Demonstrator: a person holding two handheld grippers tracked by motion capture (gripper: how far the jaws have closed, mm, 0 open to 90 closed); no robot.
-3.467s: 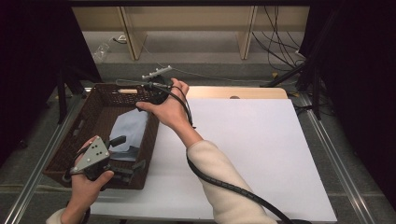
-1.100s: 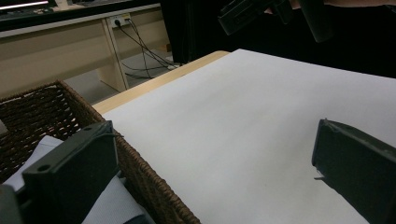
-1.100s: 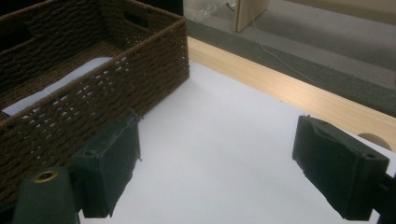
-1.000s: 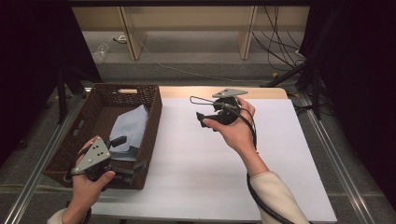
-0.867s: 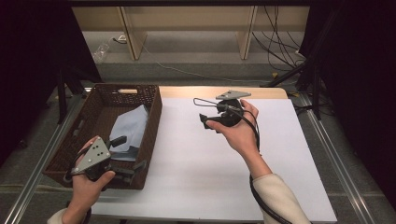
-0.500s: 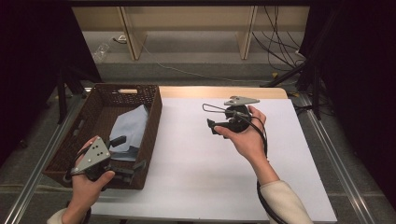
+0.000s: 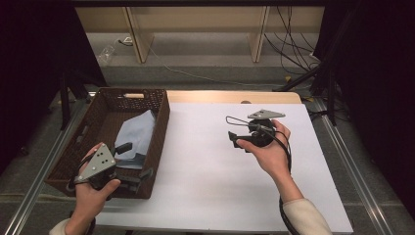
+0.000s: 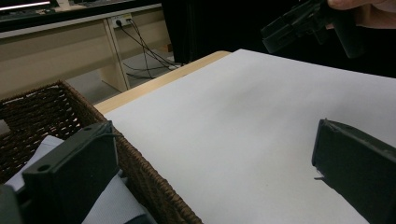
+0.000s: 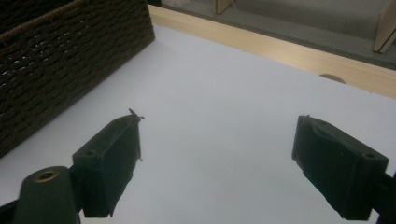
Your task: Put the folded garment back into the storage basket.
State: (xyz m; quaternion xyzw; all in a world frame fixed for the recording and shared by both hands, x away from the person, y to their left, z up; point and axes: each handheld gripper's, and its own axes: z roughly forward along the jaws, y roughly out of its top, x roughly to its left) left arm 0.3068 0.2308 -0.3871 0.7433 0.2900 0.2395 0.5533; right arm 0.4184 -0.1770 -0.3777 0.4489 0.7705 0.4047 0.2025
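A person is working two handheld grippers at a white-covered table. The left gripper is hovering at the near corner of a dark wicker basket, its jaws standing wide apart with nothing between them; one jaw is hanging over the basket's inside, the other outside over the white sheet. Directly under and just beyond that gripper, a pale blue cloth is lying folded inside the basket. The right gripper is hanging over the open middle of the table, well apart from the basket, its jaws also spread and empty, with bare white surface below and ahead of it.

Judging by the scene, the work looks barely begun: the cloth is sitting in the basket, neither gripper is touching it, and nothing is lying on the sheet. Lifting the cloth out and laying it on the table appears to be what is left.

Count: one basket, one cloth, two grippers, one small wooden piece resting by the basket's far rim.
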